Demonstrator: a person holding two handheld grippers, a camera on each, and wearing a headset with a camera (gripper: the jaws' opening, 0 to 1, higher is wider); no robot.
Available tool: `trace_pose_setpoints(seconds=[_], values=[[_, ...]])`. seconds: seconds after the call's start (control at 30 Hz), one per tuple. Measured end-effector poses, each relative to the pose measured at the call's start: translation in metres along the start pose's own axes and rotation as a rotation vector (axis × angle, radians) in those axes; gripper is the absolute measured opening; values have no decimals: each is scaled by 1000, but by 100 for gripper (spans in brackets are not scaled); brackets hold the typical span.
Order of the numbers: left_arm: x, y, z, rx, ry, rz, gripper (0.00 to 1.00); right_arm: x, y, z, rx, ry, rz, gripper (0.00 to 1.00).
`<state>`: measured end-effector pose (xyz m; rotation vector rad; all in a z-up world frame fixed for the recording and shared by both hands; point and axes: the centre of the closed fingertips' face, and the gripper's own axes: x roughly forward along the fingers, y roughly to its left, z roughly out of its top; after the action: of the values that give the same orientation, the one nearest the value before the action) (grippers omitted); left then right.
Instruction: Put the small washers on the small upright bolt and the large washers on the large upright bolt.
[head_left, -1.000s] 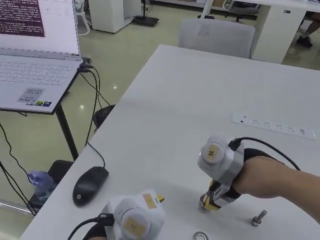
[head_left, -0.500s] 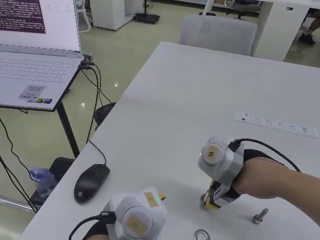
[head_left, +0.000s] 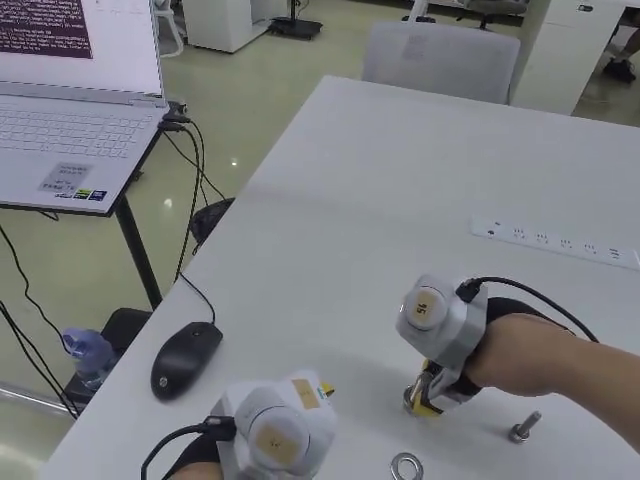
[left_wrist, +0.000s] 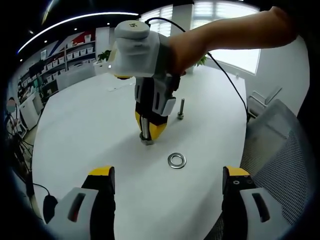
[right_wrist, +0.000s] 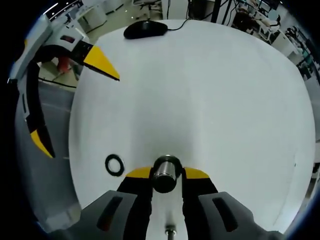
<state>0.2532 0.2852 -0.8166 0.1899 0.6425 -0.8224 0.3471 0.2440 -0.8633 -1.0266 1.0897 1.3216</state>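
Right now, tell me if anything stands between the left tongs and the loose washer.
Nothing visible. The washer lies on the table ahead of the open left tongs; the right tongs, shut on a bolt, stand beyond it.

Your white, rounded plastic left gripper (left_wrist: 169, 172) and right gripper (head_left: 422, 402) each carry a round tan sticker (head_left: 425, 309), a black cable (head_left: 522, 290) and yellow-tipped fingers (left_wrist: 102, 174).
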Motion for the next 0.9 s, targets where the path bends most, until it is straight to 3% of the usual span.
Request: trace_pose_setpoints(seconds=[0.47, 0.9], values=[[1, 0, 1, 4, 2, -9, 87, 4, 0, 2, -44, 16, -37, 22], [2, -4, 1, 7, 4, -18, 85, 5, 0, 2, -35, 11, -41, 23]])
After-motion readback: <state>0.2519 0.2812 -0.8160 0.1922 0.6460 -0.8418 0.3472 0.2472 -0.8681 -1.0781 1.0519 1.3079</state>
